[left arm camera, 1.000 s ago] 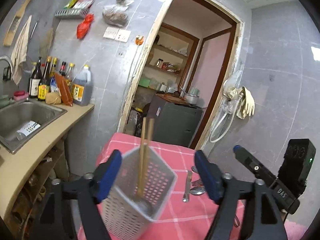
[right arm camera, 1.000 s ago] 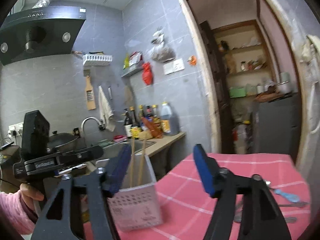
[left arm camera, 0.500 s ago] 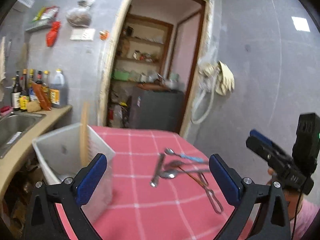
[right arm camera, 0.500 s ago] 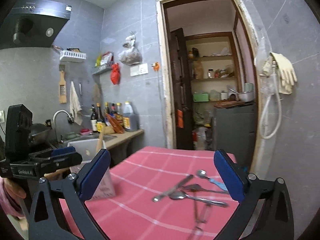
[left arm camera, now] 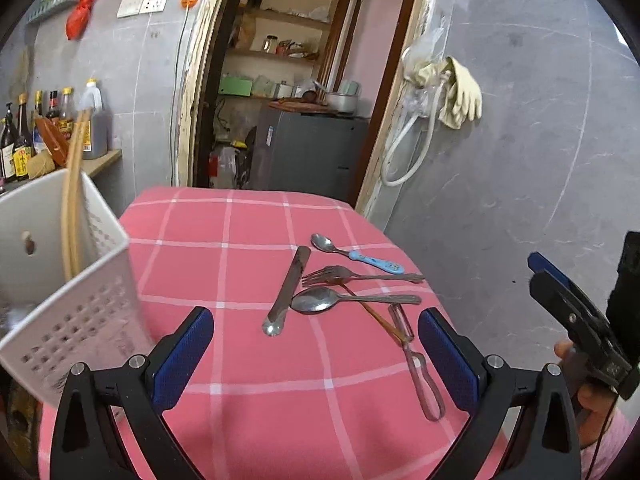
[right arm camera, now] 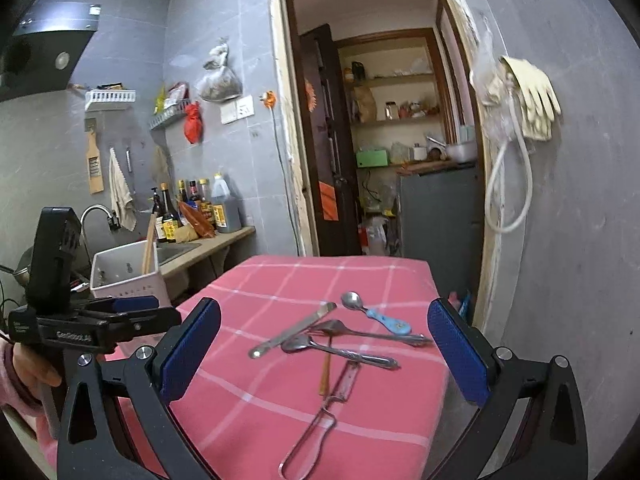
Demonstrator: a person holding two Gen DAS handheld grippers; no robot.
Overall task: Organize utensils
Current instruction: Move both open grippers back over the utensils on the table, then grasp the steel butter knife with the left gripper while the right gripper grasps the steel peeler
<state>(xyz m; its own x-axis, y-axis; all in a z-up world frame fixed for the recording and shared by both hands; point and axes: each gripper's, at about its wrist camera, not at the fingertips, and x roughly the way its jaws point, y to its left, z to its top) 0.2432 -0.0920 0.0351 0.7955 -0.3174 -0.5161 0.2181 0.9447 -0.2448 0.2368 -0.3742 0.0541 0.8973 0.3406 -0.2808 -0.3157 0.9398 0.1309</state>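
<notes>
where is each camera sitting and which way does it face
Left wrist: on the left gripper, open, looking down over the pink table; shows the right gripper's body and a hand.
Right wrist: on the right gripper, open, facing table and doorway; shows a hand.
Shared: white basket with chopsticks, blue-handled spoon, fork, peeler.

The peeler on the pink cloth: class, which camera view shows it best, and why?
The right wrist view: the peeler lies whole between the open fingers, blade to loop handle. In the left wrist view the peeler sits off to the right, close beside one finger, smaller and more slanted.
</notes>
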